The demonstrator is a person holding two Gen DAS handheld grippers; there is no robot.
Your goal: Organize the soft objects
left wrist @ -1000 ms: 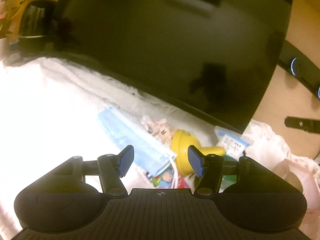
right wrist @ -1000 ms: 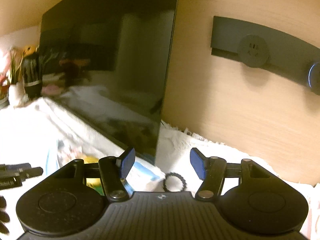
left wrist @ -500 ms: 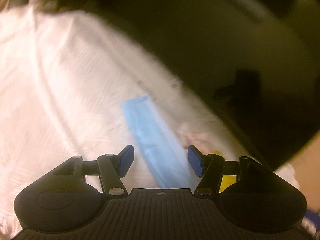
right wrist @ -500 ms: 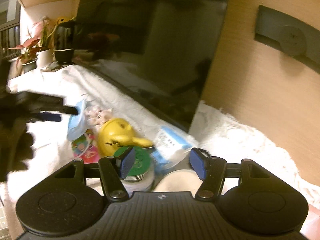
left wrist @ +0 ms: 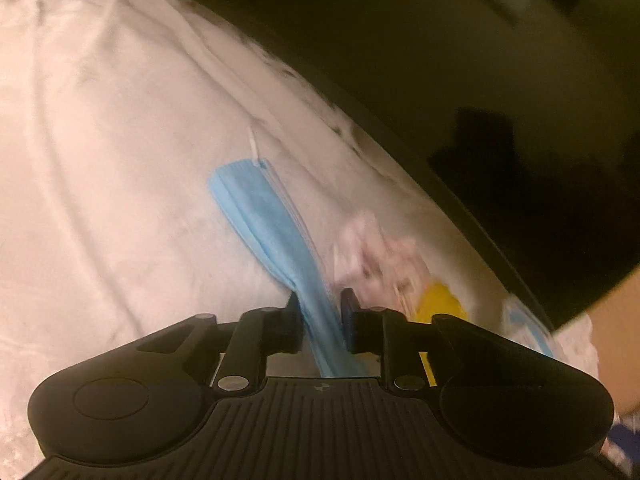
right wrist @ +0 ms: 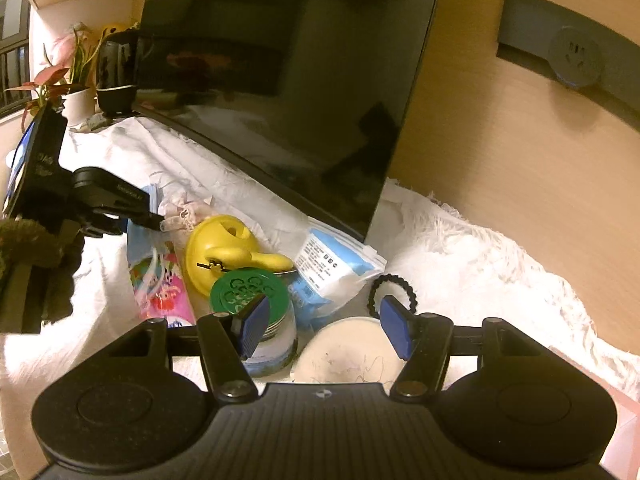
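A blue face mask (left wrist: 264, 216) lies on the white cloth (left wrist: 100, 140). My left gripper (left wrist: 320, 320) is shut on the mask's near end. In the right wrist view the left gripper (right wrist: 132, 212) shows at the left, over the mask (right wrist: 138, 236). My right gripper (right wrist: 324, 324) is open and empty, above a green-lidded jar (right wrist: 252, 292) and a white round lid (right wrist: 348, 352). A black hair tie (right wrist: 394, 292) lies just beyond its right finger.
A dark TV screen (right wrist: 288, 72) stands at the back. A yellow plastic toy (right wrist: 224, 248), a pink cartoon pack (right wrist: 160, 284), a packet of masks (right wrist: 332, 264) and a small pink item (right wrist: 184, 210) lie before it. Fluffy white fabric (right wrist: 480, 264) covers the right. Plants (right wrist: 68, 76) stand far left.
My left gripper has closed on the blue mask's near end. The right gripper has tilted down a little further over the jar and lid and stays open.
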